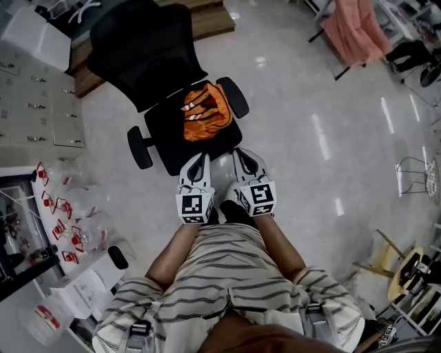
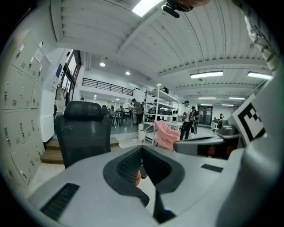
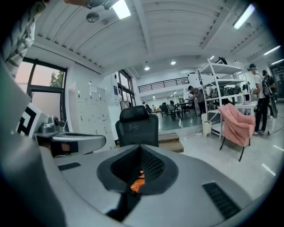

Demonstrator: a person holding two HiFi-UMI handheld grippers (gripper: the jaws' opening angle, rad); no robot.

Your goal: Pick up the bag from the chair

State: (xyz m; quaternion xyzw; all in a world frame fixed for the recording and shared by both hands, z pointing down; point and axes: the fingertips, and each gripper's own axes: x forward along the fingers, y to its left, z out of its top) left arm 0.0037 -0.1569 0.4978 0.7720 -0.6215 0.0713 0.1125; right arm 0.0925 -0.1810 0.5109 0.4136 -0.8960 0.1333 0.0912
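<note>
- pointing two grippers at a black chair [image 1: 148, 52], a person [image 1: 220, 276] in a striped shirt stands on a glossy pale floor [image 1: 310, 110].
- the orange bag [image 1: 205, 112] lies on the seat, towards the backrest and between the two armrests; nothing touches it.
- the left gripper [image 1: 198, 160] and right gripper [image 1: 246, 154] are held side by side and close together, their tips near the seat's front edge and apart from the bag.
- in the left gripper view, the jaws are pressed together with nothing between them; a sliver of orange shows through the hollow below the tips.
- in the right gripper view, the jaws are likewise closed and empty, with the bag's orange showing through the same hollow and the backrest beyond.
- grey lockers [image 1: 38, 103] line the left side, a wooden step [image 1: 207, 17] runs behind the chair, and a pink cloth [image 1: 355, 31] hangs over a frame at top right.
</note>
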